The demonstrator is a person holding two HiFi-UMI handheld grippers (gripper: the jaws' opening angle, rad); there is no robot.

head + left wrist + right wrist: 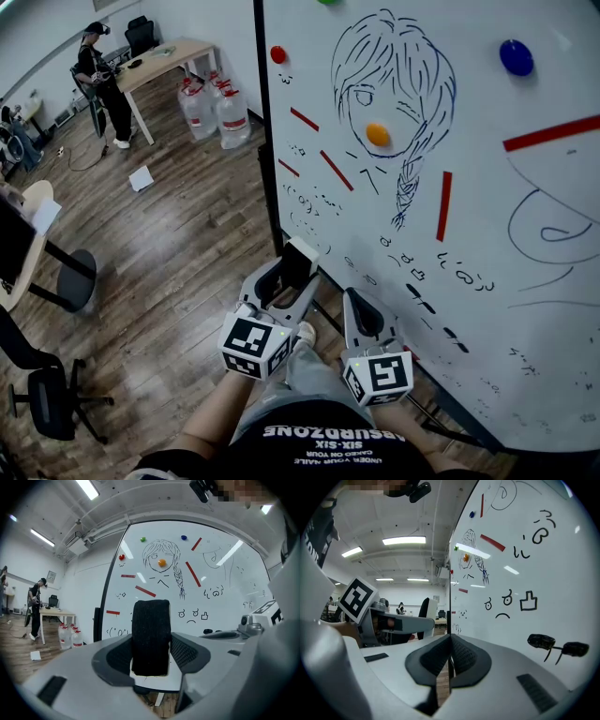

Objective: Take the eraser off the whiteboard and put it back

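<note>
The eraser (151, 634), a white block with a black felt face, stands upright between the jaws of my left gripper (150, 660), which is shut on it. In the head view the eraser (302, 251) and the left gripper (296, 266) sit just off the lower left corner of the whiteboard (487, 309), clear of its surface. My right gripper (359, 302) hangs beside it, close to the board's lower part. Its jaws (450, 656) are shut with nothing between them. The whiteboard (220, 588) carries a drawn girl, small doodles, red strips and round magnets.
Several water jugs (217, 108) stand by the board's left frame (267, 159). A person (103, 80) stands at a wooden table (164, 58) far left. A sheet of paper (141, 178) lies on the wood floor. A stool (75, 281) and an office chair (47, 398) stand at the left.
</note>
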